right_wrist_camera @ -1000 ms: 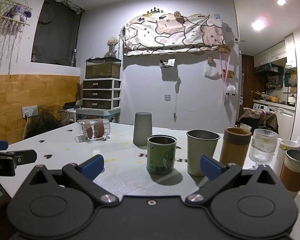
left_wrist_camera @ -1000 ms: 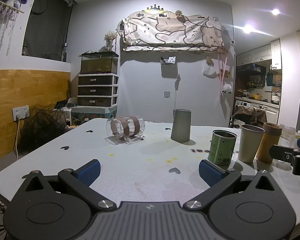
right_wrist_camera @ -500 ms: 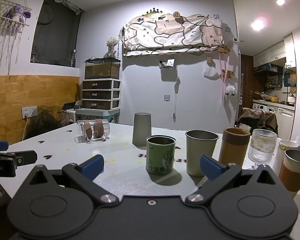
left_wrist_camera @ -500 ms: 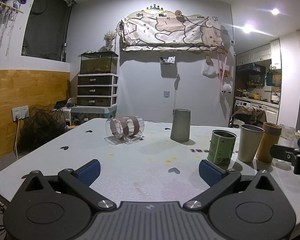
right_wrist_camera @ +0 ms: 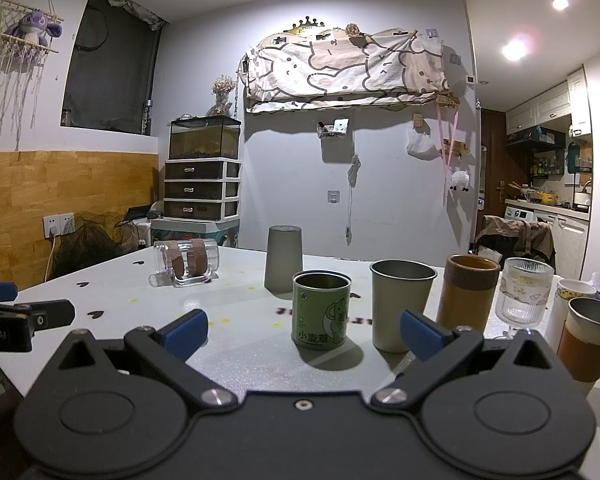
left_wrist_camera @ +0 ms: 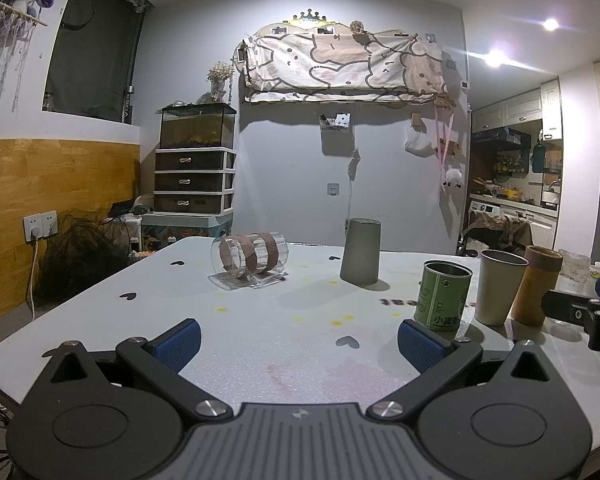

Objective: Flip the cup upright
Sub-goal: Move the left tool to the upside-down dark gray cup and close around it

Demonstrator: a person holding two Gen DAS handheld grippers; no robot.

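Observation:
A grey cup point(left_wrist_camera: 360, 251) stands upside down on the white table point(left_wrist_camera: 260, 320); it also shows in the right wrist view point(right_wrist_camera: 283, 258). A clear glass mug with brown bands point(left_wrist_camera: 250, 256) lies on its side to its left, also in the right wrist view point(right_wrist_camera: 186, 262). My left gripper point(left_wrist_camera: 298, 344) is open and empty, low over the near table. My right gripper point(right_wrist_camera: 303, 330) is open and empty, just short of a green tin point(right_wrist_camera: 320, 310).
A row of upright cups stands at right: a green tin point(left_wrist_camera: 442, 296), a metal cup point(right_wrist_camera: 400, 304), a brown cup point(right_wrist_camera: 466, 298), a ribbed glass point(right_wrist_camera: 522, 298) and a brown-sleeved metal cup point(right_wrist_camera: 588, 338). The table edge is at left.

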